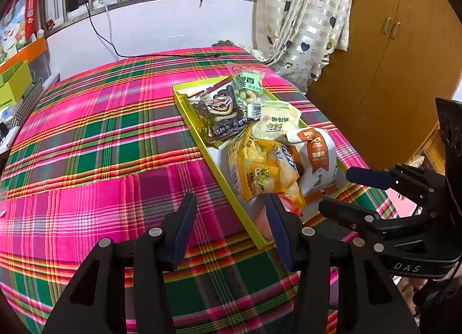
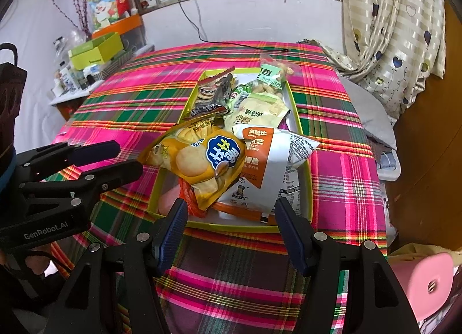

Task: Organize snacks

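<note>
Jaws stand parted and empty on both tools; the left gripper (image 1: 231,218) hovers low over the plaid cloth (image 1: 101,137) of the counter, its right finger just over the near left rim of the yellow-green tray (image 1: 202,143); the right gripper (image 2: 228,221) hangs at the tray's near end, its fingers spread either side of the pile; each tool shows sideways in the other's view. Snacks lie heaped in the tray: a dark bear-print pack (image 1: 222,111) at the far left, a yellow biscuit bag (image 2: 202,160) spilling over the left rim, a white-and-orange bag (image 2: 268,166) beside it, a pale green bag (image 2: 257,111) and a peanut bag (image 2: 271,76) behind; a red wrapper (image 2: 187,195) under the biscuit bag is mostly hidden; a pink shape on the tray floor is too blurred to name.
</note>
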`<state>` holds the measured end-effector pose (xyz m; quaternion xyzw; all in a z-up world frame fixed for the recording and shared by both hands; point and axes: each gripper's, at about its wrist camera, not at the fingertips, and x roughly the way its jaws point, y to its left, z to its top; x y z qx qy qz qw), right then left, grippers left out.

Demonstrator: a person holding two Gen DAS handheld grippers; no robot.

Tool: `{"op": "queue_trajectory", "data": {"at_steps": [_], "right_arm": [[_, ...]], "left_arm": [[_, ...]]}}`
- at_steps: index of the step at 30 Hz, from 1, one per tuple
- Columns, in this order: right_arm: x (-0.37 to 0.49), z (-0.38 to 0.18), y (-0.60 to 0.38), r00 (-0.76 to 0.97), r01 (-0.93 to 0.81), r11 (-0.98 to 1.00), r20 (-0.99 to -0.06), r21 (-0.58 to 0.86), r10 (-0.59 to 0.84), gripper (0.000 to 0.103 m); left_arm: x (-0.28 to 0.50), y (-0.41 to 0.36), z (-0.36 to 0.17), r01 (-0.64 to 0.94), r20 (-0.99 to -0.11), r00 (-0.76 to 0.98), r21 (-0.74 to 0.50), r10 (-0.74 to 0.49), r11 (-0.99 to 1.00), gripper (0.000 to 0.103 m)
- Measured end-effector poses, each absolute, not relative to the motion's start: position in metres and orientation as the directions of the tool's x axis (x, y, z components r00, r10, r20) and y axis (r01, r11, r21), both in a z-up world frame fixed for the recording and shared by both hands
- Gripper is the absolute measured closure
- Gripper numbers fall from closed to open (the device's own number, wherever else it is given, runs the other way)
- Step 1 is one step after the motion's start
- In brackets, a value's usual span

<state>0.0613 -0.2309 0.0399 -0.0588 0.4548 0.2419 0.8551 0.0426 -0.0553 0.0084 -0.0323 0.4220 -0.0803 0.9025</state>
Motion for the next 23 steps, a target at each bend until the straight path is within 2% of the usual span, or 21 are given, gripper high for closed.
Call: {"op": "queue_trajectory", "data": {"at_steps": [23], "right_arm": [[0.0617, 0.0397, -0.2323, 0.471, -0.466, 0.876, -0.805, 0.120, 0.361, 0.041]], "left_arm": [[0.0444, -0.0582, 0.0132, 0.125, -0.743, 0.646, -0.124, -0.176, 0.984, 0.052]]}}
